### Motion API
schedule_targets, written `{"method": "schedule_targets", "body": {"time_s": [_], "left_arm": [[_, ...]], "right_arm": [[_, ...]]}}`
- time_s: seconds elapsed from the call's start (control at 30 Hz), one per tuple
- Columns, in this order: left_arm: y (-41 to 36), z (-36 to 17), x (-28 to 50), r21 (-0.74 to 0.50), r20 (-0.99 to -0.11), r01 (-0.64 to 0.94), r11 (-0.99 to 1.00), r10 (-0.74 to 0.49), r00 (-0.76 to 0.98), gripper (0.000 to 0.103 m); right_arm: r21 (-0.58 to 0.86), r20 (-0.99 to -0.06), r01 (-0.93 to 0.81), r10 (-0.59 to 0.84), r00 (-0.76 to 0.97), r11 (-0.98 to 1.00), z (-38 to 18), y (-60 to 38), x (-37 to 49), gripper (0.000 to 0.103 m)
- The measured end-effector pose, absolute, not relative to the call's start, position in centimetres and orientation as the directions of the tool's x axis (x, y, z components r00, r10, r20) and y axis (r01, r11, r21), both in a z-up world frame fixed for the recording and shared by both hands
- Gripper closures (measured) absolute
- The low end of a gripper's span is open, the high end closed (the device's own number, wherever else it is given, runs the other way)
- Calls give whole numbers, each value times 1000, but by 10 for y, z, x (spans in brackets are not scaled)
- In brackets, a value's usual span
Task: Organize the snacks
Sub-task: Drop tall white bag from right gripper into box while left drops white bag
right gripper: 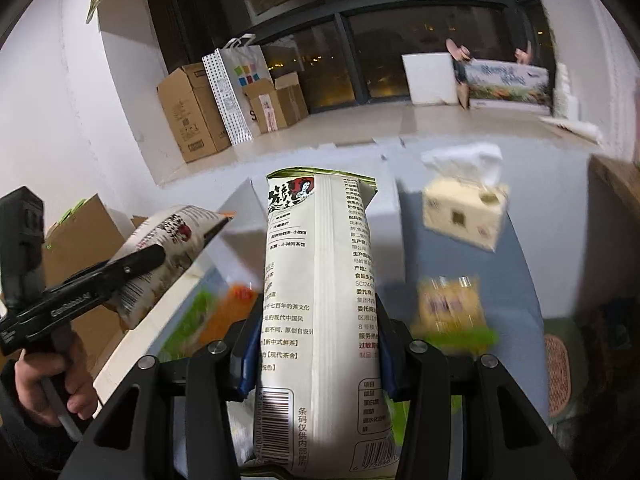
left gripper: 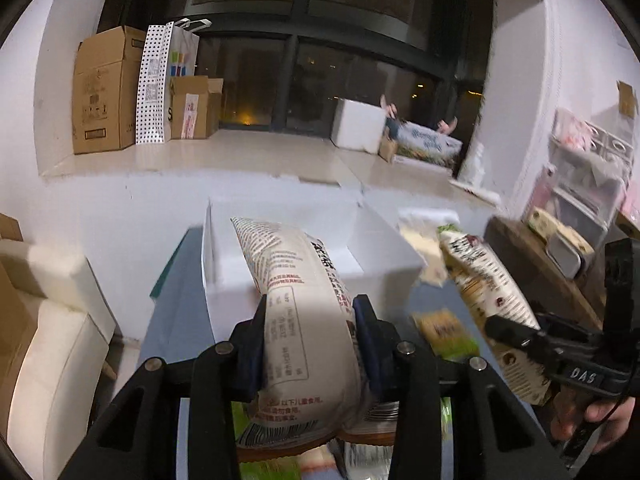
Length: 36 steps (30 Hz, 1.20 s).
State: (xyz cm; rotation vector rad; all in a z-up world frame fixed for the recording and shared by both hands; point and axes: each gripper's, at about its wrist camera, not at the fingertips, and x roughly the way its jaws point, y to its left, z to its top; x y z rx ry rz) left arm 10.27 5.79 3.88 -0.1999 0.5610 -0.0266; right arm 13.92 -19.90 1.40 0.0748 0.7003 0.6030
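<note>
Left wrist view: left claw clamps a puffy white snack bag mid-body, held over the white box. Looks light, soft, crushable; grip gently at the waist. Right wrist view: right claw clenches the tea-print bag; only this view shows the tissue box clearly.

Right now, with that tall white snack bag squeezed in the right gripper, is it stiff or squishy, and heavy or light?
Probably puffy and light: the snack bag stands upright out of the right gripper without sagging, like an air-filled pouch. Its sides seem to pinch in slightly between the blue pads, so it likely gives under pressure. The glossy film may be a little slippery.
</note>
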Motion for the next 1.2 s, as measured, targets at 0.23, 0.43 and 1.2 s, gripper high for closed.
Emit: {"method": "schedule_targets", "body": {"time_s": [0.23, 0.43, 1.2], "left_arm": [[86, 48, 193, -201, -548, -39, 979, -80, 833, 59], [100, 31, 257, -153, -595, -100, 983, -11, 804, 59], [95, 28, 192, -104, -584, -80, 991, 5, 812, 0]], "right_arm": [[168, -646, -483, 466, 605, 859, 27, -137, 238, 53], [64, -715, -426, 340, 611, 902, 20, -105, 322, 52], [131, -594, -454, 436, 676, 881, 43, -152, 275, 0]]}}
